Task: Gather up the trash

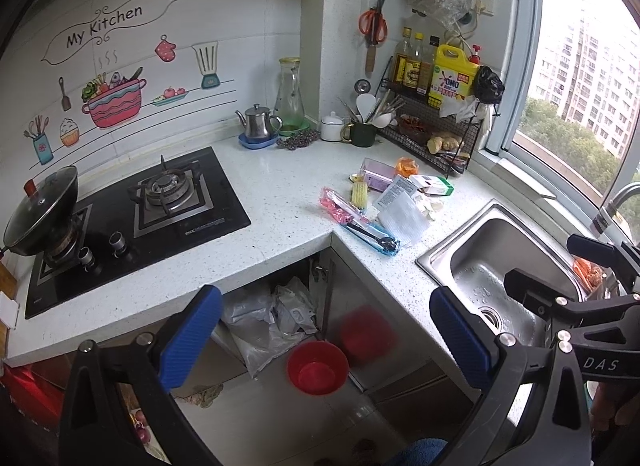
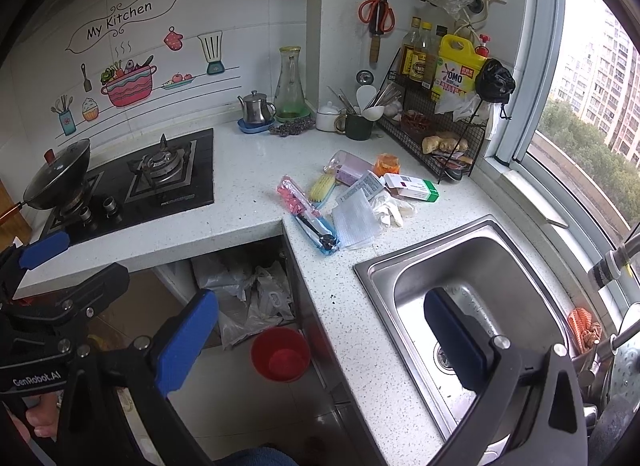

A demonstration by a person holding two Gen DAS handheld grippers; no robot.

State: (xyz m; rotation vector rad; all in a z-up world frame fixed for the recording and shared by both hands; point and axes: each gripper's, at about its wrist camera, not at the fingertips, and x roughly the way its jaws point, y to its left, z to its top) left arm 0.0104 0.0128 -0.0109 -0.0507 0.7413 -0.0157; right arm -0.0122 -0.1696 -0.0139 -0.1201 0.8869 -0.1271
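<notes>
1. Both tongs are spread wide and holding nothing. The left gripper [image 1: 326, 330] hangs out over the floor in front of the counter corner, the right gripper [image 2: 320, 340] sits back over the counter edge beside the sink [image 2: 520, 242]. Neither is touching anything.

2. The trash itself is one loose cluster on the white countertop [image 2: 248, 169], between the stove and the sink, near the wire rack [image 2: 436, 125]: a pink wrapper [image 2: 291, 194], a blue packet [image 2: 316, 234] with something dark in it, a clear plastic sheet [image 2: 356, 221], crumpled white stuff [image 2: 390, 207], a green-and-white box [image 2: 414, 187], a purple-ish packet [image 2: 352, 165] and a small orange wrapper [image 2: 387, 163].

3. Looks to me like the very start: nothing picked up yet, just the approach.

4. A red bin [image 2: 281, 353] stands on the floor below the counter corner, which is probably where it all goes, though I can't be sure.

5. Next move, I'd guess: reach forward and down to the nearest piece, likely the blue packet at the counter edge. It lies flat, so a finger has to get under an edge or pinch a raised fold.
</notes>
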